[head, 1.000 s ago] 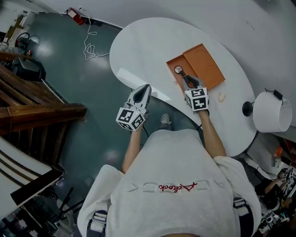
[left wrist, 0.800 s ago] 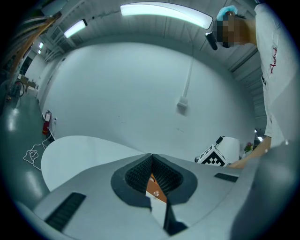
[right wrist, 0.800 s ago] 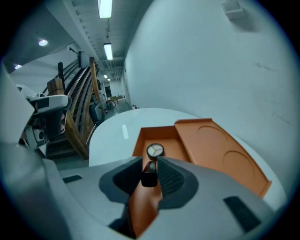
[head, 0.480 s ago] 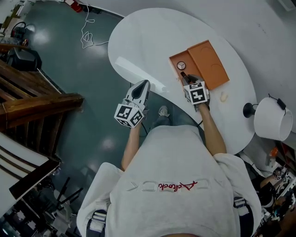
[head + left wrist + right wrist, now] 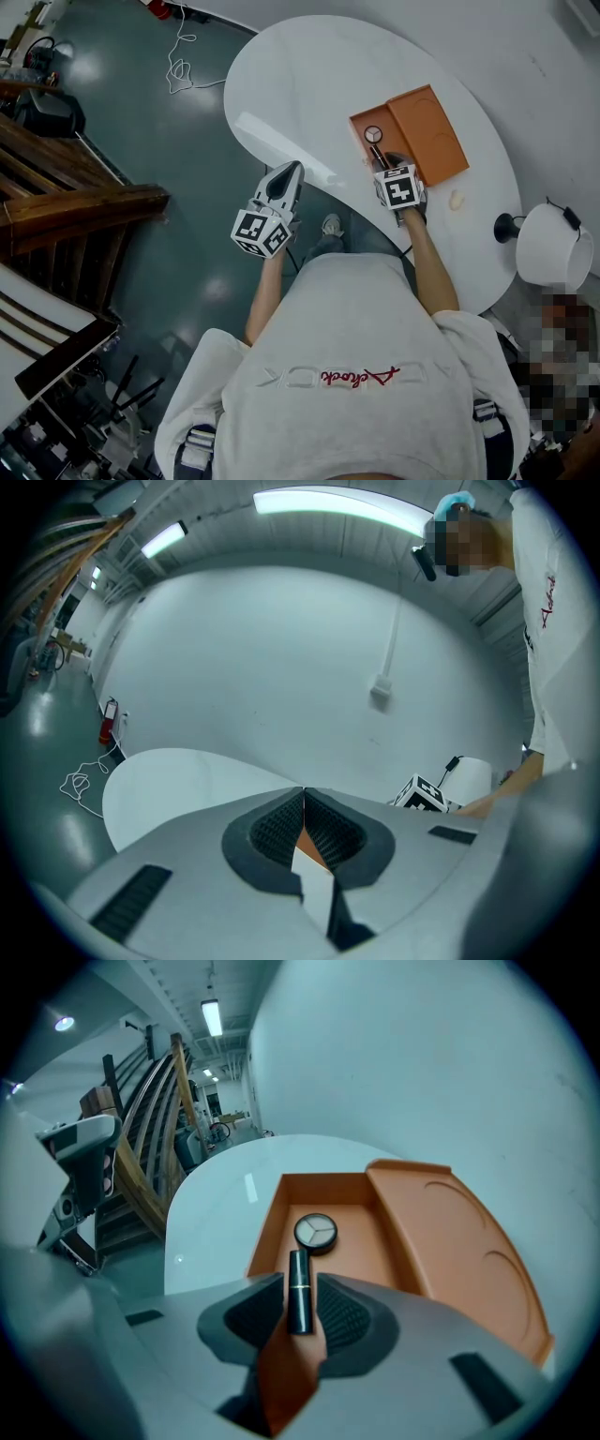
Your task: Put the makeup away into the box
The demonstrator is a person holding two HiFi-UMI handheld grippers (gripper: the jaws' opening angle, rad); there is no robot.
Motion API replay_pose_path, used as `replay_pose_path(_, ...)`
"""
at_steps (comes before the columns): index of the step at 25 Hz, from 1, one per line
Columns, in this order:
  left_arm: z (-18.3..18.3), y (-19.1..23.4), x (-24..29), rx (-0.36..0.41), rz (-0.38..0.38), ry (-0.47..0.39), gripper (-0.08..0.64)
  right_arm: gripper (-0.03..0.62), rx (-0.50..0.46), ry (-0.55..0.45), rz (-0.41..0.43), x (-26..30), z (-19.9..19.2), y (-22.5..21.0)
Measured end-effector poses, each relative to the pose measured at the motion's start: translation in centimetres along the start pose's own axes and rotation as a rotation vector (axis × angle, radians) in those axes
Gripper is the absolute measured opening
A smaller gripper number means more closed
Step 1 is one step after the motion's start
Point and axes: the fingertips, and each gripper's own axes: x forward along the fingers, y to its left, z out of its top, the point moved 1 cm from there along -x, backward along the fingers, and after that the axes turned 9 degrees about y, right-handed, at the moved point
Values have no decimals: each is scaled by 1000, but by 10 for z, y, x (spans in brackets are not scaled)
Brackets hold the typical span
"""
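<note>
An open orange box (image 5: 367, 120) lies on the white table (image 5: 309, 75), its lid (image 5: 429, 133) lying flat beside it. A round compact (image 5: 374, 134) rests in the box. My right gripper (image 5: 382, 161) hangs over the box's near end and points steeply down. In the right gripper view it (image 5: 300, 1283) is shut on a black lipstick (image 5: 299, 1296), which sticks out toward the compact (image 5: 316, 1233). My left gripper (image 5: 292, 171) is at the table's near edge, left of the box. In its own view the left gripper (image 5: 304, 793) is shut with nothing held.
A white lamp shade (image 5: 553, 246) on a dark base stands at the table's right end, with a small cream object (image 5: 451, 198) near the box. Wooden stairs (image 5: 66, 187) and a cable (image 5: 183, 66) are on the floor to the left.
My right gripper has come down closer to the box's near end with the lipstick in it and tilted more steeply. The left gripper has stayed about where it was.
</note>
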Motion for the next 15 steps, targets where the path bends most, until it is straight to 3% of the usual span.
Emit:
replay_pose_path(10,7,-1,-5,19,-18,-7,9,117,22,-59,-32,-13,4,2)
replay_pose_path(15,10,-13,-1,42,-52,-6,11,35,30,-128,-55,-26,7,0)
